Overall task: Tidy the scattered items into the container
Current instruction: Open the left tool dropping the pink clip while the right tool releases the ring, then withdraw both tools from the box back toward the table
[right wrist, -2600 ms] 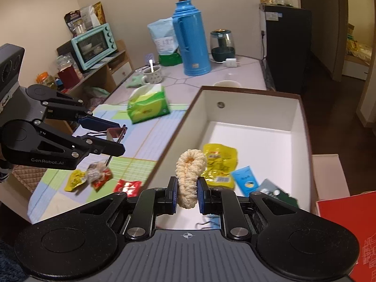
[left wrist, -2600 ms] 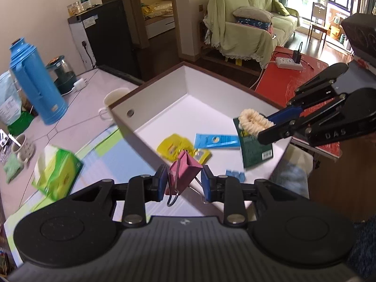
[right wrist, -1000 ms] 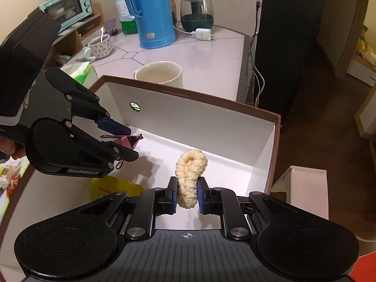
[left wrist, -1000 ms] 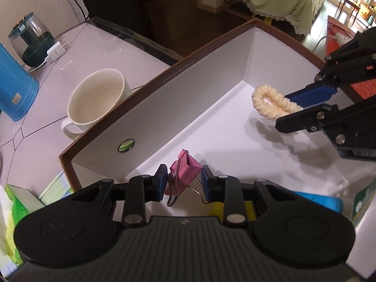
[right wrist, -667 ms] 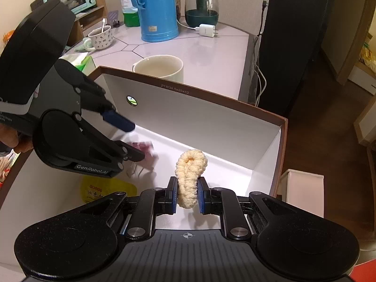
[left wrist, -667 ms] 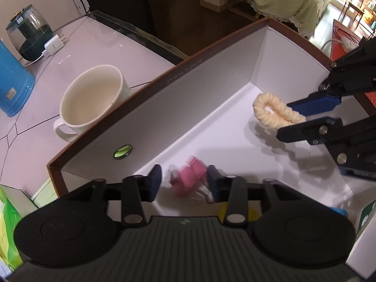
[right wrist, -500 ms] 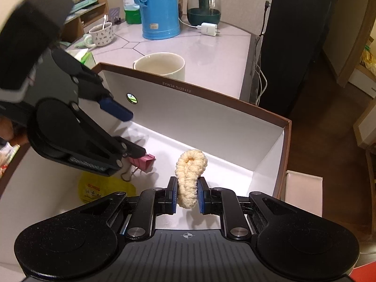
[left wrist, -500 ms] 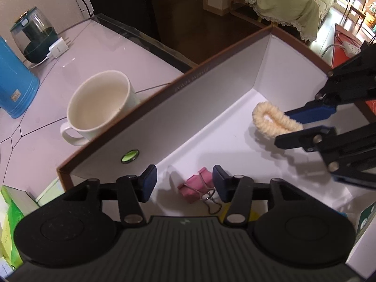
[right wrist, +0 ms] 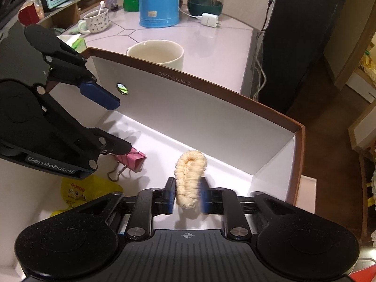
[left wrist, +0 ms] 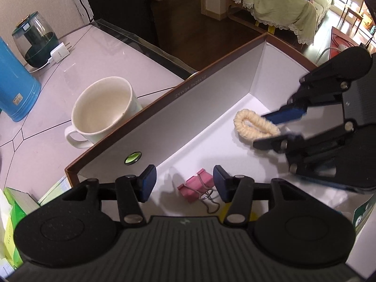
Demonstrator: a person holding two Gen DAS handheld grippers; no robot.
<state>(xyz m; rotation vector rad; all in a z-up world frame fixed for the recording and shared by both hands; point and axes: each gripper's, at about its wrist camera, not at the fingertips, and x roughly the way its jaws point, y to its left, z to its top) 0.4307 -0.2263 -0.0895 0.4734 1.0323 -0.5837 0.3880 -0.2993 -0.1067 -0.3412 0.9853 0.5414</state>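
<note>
The white box (left wrist: 211, 89) with a brown rim fills both views. A pink binder clip (left wrist: 196, 185) lies on the box floor, free of my left gripper (left wrist: 183, 178), which hangs open just above it. The right wrist view shows the clip (right wrist: 131, 159) under the left gripper (right wrist: 121, 125). My right gripper (right wrist: 186, 196) holds a cream scrunchie (right wrist: 190, 164) upright above the floor near the far corner of the box (right wrist: 211, 117). Its fingers look blurred and slightly parted. The left wrist view shows the scrunchie (left wrist: 244, 127) between the right gripper's (left wrist: 260, 131) tips.
A cream mug (left wrist: 103, 110) stands on the counter right behind the box's far wall. Farther back are a blue thermos (right wrist: 157, 0) and a white charger (right wrist: 209, 18). A yellow packet (right wrist: 75, 192) lies in the box. A green tissue pack (left wrist: 9, 223) sits left of the box.
The left gripper opened and dropped the pink clip onto the box floor, then spread wider. The right gripper's fingers have eased apart a little around the scrunchie.
</note>
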